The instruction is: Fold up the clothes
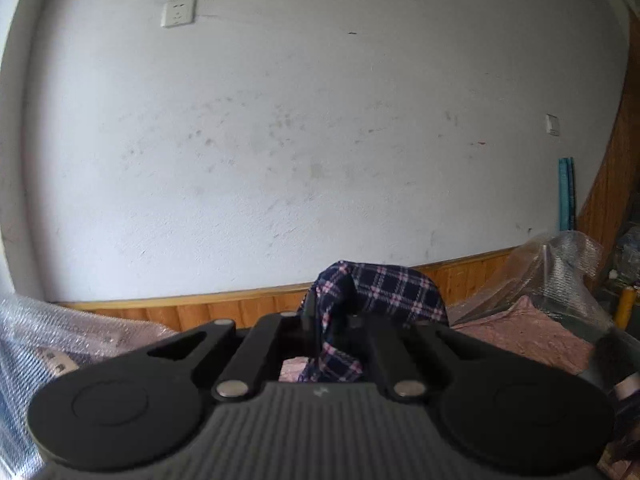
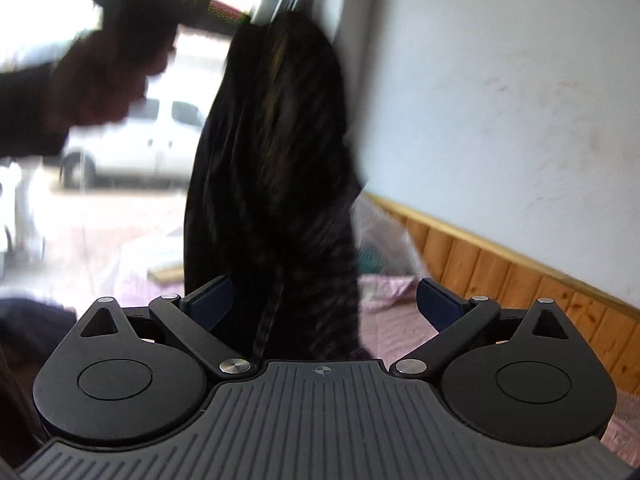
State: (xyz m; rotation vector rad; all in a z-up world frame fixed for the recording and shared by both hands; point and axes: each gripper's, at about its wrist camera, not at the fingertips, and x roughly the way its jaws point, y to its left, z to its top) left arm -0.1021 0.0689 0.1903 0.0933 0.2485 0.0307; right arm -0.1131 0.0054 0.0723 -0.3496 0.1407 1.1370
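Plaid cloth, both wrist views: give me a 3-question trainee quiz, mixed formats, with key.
1. True or false: the left gripper is shut on the plaid cloth.
2. The right gripper is: A) open, B) shut on the cloth, C) out of view.
3. Fill in: the wall above the wood panelling is painted ____.

Key: 1 true; 2 A; 3 white.
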